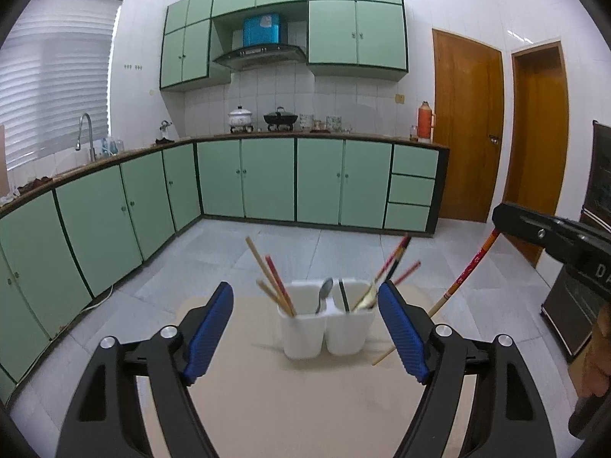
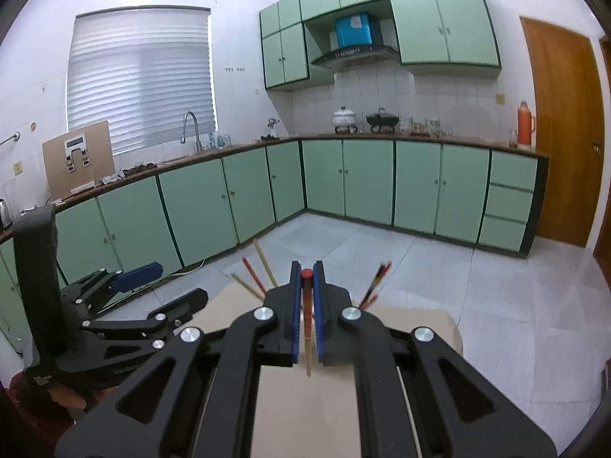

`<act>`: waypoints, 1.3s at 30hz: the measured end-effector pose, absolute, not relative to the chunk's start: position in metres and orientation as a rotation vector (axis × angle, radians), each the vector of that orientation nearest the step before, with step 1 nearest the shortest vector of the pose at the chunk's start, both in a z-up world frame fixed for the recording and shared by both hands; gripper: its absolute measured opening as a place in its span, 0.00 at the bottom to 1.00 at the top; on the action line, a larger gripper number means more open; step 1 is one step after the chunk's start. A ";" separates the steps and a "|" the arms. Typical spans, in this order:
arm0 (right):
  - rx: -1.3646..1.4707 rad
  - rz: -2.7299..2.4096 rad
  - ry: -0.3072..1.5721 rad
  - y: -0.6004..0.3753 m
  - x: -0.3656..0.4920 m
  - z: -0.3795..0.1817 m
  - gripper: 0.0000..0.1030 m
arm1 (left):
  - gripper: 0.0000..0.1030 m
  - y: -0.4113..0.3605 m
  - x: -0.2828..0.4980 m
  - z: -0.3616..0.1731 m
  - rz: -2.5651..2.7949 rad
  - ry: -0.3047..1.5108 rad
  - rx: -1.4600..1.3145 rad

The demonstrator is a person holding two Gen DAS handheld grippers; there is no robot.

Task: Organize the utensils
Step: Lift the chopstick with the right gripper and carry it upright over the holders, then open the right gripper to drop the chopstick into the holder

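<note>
While clamped between the blue pads of the right gripper (image 2: 306, 305), one red-topped chopstick (image 2: 306, 307) stands nearly upright in the right wrist view, red end up, pale wooden tip down, long axis running along the narrow slit between the closed jaws; seen from the left wrist view as a slanted stick (image 1: 464, 273), upper red end at the right claw, lower pale tip over the beige tabletop (image 1: 267, 400), clear of the holder; left gripper (image 1: 305, 328) released, jaws spread wide, nothing between the two blue pads, framing the white utensil holder (image 1: 326, 328) set further off on the table; two compartments side by side, touching; left compartment: three chopsticks (image 1: 273, 280), two pale and one red, leaning up to the left, plus one metal spoon (image 1: 324, 297) with bowl up; right compartment: some red-and-dark chopsticks (image 1: 393, 263) leaning up to the right, exact count unclear from blur, one dark stick, and one pale gold utensil partly hidden behind the left gripper's right pad; two wooden doors (image 1: 467, 129) at the right of the kitchen.
</note>
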State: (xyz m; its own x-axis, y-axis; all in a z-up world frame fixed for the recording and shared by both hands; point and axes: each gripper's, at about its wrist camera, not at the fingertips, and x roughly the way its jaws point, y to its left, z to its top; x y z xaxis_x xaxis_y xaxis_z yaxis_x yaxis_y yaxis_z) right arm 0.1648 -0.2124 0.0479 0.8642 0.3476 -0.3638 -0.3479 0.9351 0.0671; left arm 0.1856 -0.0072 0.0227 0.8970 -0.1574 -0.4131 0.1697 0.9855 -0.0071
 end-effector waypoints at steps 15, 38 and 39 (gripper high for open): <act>-0.024 0.315 0.312 -0.211 0.232 0.087 0.05 | 0.75 -0.010 0.236 0.049 -0.139 0.380 0.016; -0.022 0.279 0.500 -0.183 0.306 -0.012 0.05 | 0.75 -0.012 0.304 0.013 -0.115 0.476 -0.010; -0.023 0.280 0.509 -0.181 0.307 -0.015 0.06 | 0.75 -0.012 0.305 0.012 -0.114 0.479 -0.011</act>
